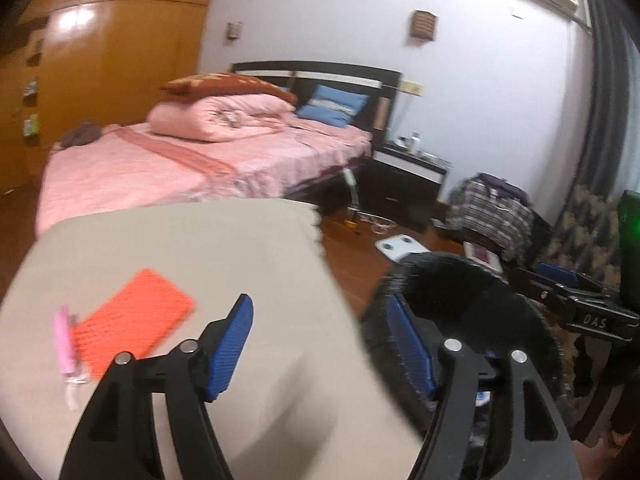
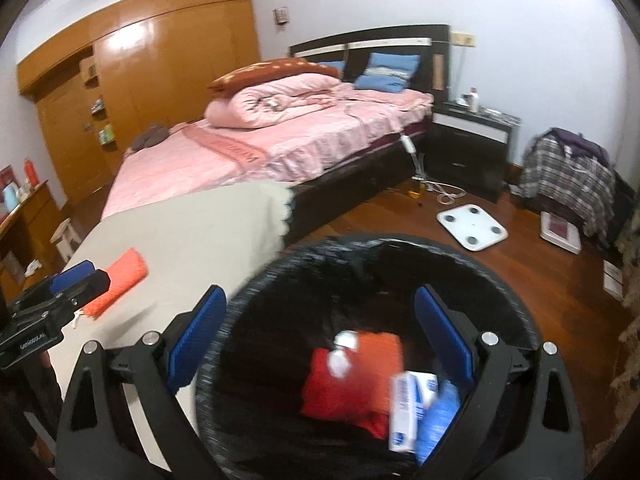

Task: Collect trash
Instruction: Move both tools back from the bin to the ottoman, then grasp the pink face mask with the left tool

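Note:
A black trash bin (image 2: pixel 520 320) stands beside the beige-covered table (image 2: pixel 192 236); it also shows in the left wrist view (image 1: pixel 452 280). Inside lie red and orange packets (image 2: pixel 344 380), a white-blue box (image 2: pixel 408 404) and a small white piece (image 2: pixel 340 354). My right gripper (image 2: pixel 320 340) is open and empty above the bin. My left gripper (image 1: pixel 324 344) is open and empty over the table edge; it also shows in the right wrist view (image 2: pixel 80 276). On the table lie an orange textured piece (image 1: pixel 136 316) and a pink wrapper (image 1: pixel 64 340).
A pink bed (image 2: pixel 280 144) lies behind the table. A dark nightstand (image 2: pixel 472 136), a white scale (image 2: pixel 472 222), cables and a chair with plaid clothes (image 2: pixel 568 176) stand on the wooden floor. A wooden wardrobe (image 2: pixel 140 68) fills the left wall.

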Motion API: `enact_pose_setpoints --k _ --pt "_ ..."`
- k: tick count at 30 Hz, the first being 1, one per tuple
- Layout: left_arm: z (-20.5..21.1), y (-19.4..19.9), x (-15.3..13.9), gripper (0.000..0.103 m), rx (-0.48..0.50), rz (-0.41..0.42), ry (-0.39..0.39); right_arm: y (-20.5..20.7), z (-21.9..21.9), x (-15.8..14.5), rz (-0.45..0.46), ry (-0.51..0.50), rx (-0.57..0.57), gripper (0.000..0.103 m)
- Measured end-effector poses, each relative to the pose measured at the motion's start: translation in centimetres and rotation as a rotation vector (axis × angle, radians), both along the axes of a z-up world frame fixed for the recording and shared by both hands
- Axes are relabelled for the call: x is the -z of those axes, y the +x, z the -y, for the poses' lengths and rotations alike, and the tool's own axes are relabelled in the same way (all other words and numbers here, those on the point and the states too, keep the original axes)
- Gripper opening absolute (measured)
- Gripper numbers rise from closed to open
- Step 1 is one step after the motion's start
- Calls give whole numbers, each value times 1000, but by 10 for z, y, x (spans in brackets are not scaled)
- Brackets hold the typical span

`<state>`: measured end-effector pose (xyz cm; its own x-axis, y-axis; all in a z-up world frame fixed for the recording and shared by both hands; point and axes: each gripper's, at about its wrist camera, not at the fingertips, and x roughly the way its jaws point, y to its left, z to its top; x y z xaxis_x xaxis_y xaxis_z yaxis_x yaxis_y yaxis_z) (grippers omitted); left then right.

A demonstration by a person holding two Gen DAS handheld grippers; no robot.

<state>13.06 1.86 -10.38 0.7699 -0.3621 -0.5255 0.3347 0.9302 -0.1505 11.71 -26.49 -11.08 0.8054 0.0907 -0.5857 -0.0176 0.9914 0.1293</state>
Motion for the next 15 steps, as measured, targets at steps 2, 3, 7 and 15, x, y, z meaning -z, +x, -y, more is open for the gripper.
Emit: enact_pose_setpoints --k 2,3,7,15 --pt "-17 0 1 72 -44 5 18 10 -21 -2 5 7 -40 93" --pt "-33 -1 1 73 -81 7 31 14 -30 -3 7 8 -57 93" --pt "-79 -2 7 75 -208 -4 57 36 -81 -4 9 18 -138 93" --pt "-150 10 29 75 -402 -55 123 67 -157 8 -14 19 -239 93"
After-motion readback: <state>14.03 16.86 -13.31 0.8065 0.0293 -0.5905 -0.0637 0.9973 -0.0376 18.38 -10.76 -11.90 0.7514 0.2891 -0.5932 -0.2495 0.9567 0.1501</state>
